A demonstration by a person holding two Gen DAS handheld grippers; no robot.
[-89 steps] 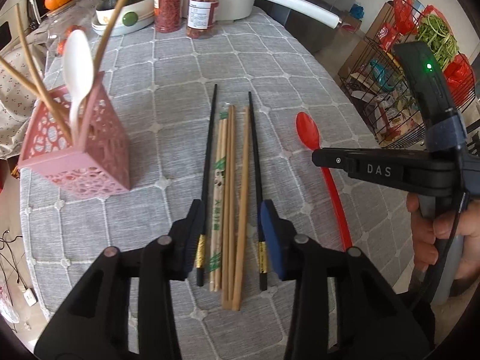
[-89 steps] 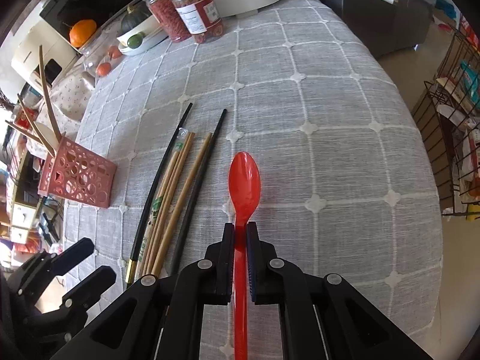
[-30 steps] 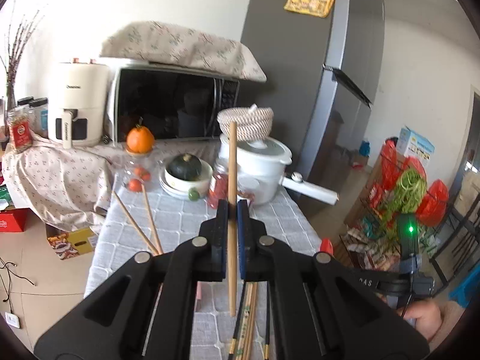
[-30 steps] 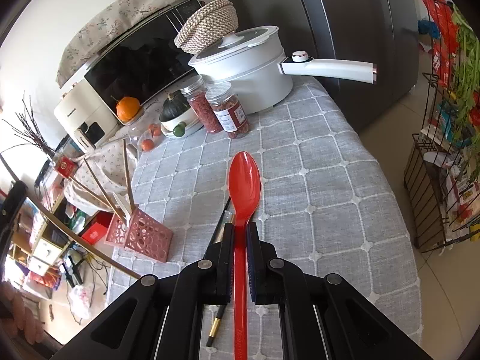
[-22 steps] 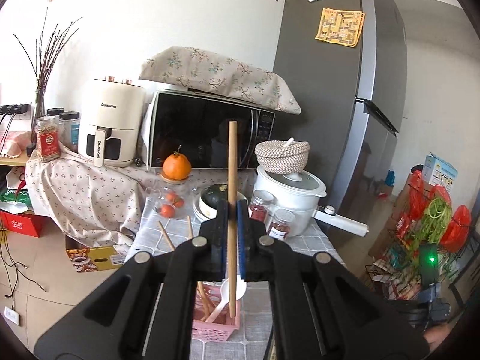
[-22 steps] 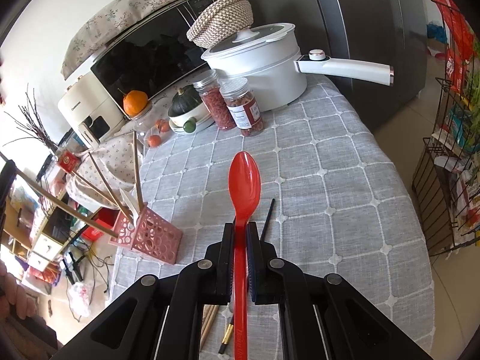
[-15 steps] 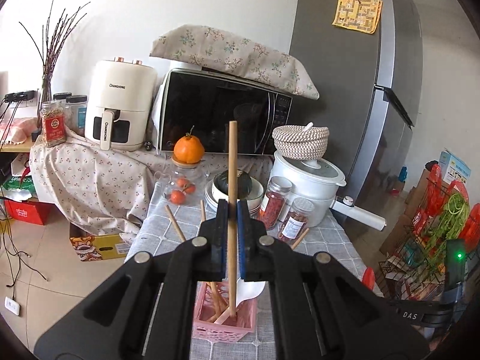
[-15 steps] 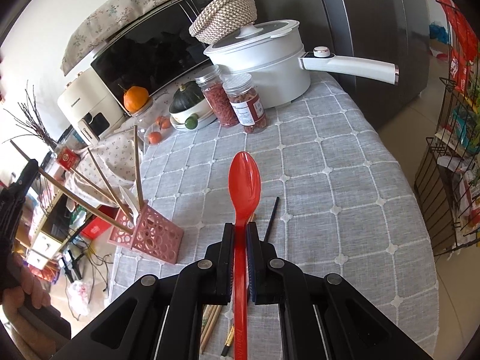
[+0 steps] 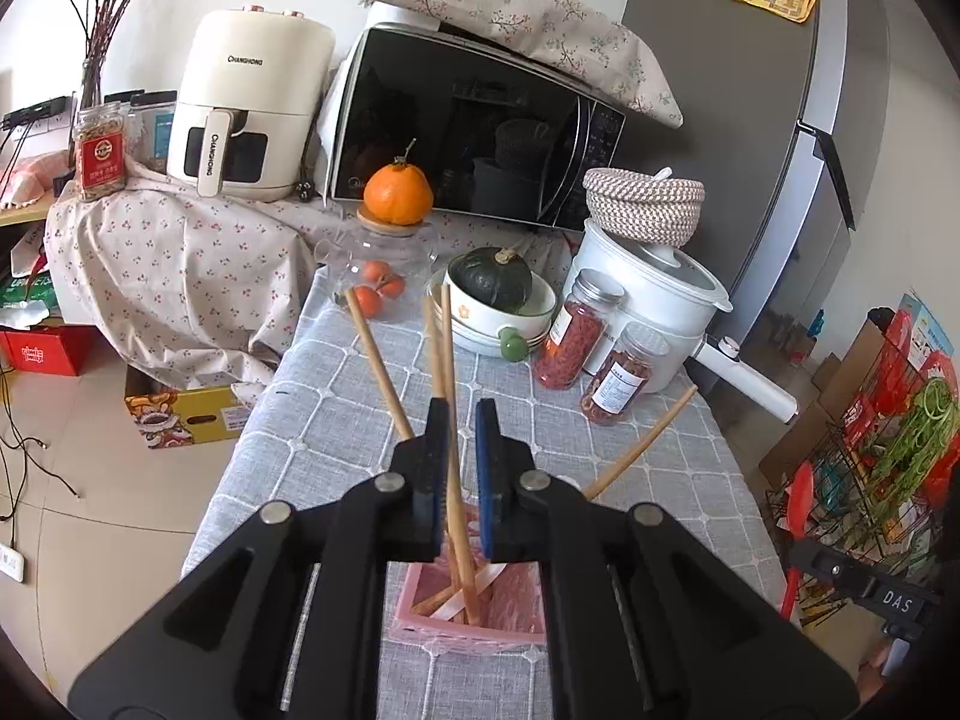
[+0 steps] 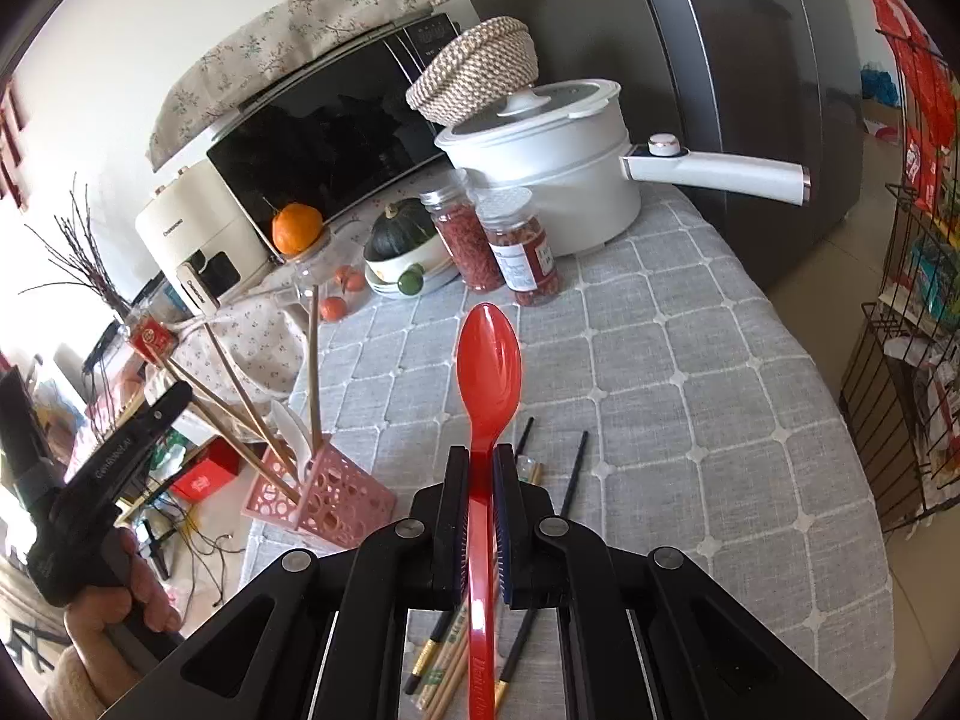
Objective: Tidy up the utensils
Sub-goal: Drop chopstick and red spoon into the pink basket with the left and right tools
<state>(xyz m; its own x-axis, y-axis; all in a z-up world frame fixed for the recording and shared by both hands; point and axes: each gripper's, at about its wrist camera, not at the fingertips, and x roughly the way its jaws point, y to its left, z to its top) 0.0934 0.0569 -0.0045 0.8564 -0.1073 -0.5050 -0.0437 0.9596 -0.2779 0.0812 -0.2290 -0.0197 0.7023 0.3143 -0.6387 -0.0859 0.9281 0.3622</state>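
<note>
The left tongs hang right over the pink holder at the near bench edge; their jaws have just been opening, and now stand a narrow gap apart with the wooden chopstick loose between them, leaning against the left pad, clear of the right one. Its long axis runs nearly upright, tilted a little, with the lower tip already down inside the holder among the other sticks and a white spoon, so the release looks all but done and the next move is likely to lift straight up clear of the stick tops. The right tongs are clamped on the handle of the red spoon, which points forward along the fingers, bowl out ahead. From them the holder lies ahead and to the left, with the remaining chopsticks flat on the bench just below the tongs, their long axes running away from the camera. The left hand is the nearer to the holder; the right must swing left to reach it. Readable writing: "DAS" on the right tongs body in the left view; lettering on the spoon handle and on one paper-sleeved chopstick, too small to read; farther back, "CHANGHONG" on the cream air fryer, beside the microwave.
</note>
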